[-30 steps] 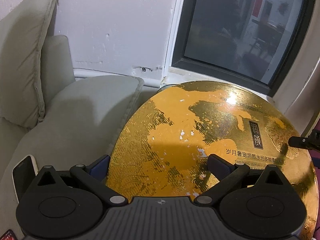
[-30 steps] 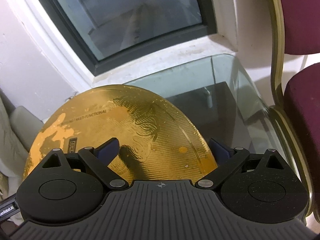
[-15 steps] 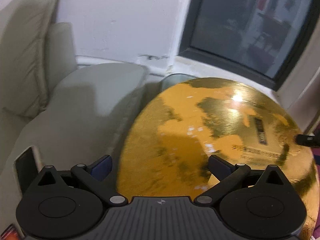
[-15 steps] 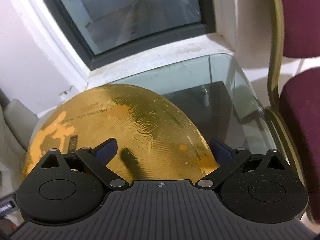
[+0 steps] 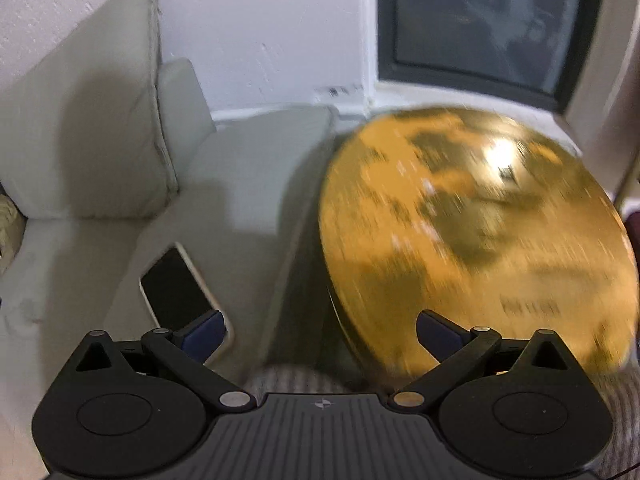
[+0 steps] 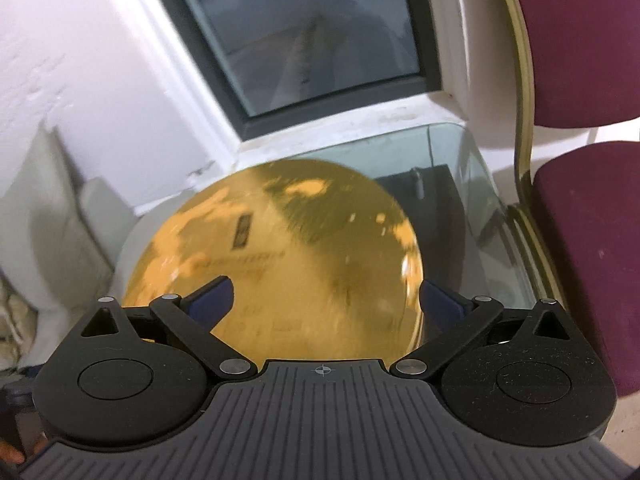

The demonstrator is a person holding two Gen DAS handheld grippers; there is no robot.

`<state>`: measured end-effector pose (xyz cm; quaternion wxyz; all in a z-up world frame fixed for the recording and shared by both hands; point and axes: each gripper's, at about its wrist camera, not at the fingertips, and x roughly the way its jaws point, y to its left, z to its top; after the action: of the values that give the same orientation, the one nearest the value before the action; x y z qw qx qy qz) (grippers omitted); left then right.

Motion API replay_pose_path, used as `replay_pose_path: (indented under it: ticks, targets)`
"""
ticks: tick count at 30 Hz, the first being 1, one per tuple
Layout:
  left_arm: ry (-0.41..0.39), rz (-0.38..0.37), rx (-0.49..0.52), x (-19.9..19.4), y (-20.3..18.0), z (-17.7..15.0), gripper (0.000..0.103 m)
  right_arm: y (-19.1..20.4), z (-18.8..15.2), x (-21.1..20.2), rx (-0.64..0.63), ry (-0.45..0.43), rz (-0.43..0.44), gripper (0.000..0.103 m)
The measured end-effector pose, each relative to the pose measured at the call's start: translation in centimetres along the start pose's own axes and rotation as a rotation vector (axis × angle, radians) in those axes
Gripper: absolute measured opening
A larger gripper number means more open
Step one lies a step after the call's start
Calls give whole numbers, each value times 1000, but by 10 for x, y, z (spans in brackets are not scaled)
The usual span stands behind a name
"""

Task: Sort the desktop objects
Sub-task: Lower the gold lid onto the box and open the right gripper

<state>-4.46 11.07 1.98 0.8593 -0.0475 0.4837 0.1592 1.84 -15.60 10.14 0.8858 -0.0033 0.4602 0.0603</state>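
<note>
In the left wrist view, the left gripper (image 5: pixel 318 334) is being held with its fingers (image 5: pixel 202 330) spread wide apart and nothing between them. The round gold box (image 5: pixel 476 236), motion-blurred, is lying at about two o'clock, its near rim just beyond the right finger. A phone (image 5: pixel 176 296) is lying at about ten o'clock on the grey sofa cushion (image 5: pixel 248 184), partly behind the left finger. Whether the box or the phone is being targeted cannot be told; for either, the open fingers are best being centred over an edge before any closing, and the box is judged too broad to be spanned except at its rim.

In the right wrist view, the right gripper (image 6: pixel 324 302) is also being held empty, fingers wide apart. The gold box is lying at twelve o'clock on the glass surface (image 6: pixel 460 208), overhanging its left edge toward the sofa. A maroon chair (image 6: pixel 580 240) is standing close at three o'clock and is crowding any sideways move; the window (image 6: pixel 304 28) wall is closing off the far side.
</note>
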Motion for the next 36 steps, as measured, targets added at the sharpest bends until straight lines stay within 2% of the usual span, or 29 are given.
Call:
replay_pose_path:
  ticks: [5,11,18,25,32,36]
  targets:
    - [27,-5,30,-15,-6,-33,102,0,-40,-27,-22,26,-10,102]
    - [52,38,63,-19,-12,-48,102,-8,-70,-40,-10,59,-25,102]
    - [45,47,98,-31,-22,-57,102,-11,-75,-49,-7,35,-39,101]
    - [63,49,107,-30,-26,-61,102,-6,-79,-58,-58,-44,-87,98]
    - [79,65,116,-26,-29,-62,102,-6,-79,-54,-55,-33,-80,98]
    - [122,66,125,-16,-32,-64,102,-1,-84,-47,-74,-23,-82,98]
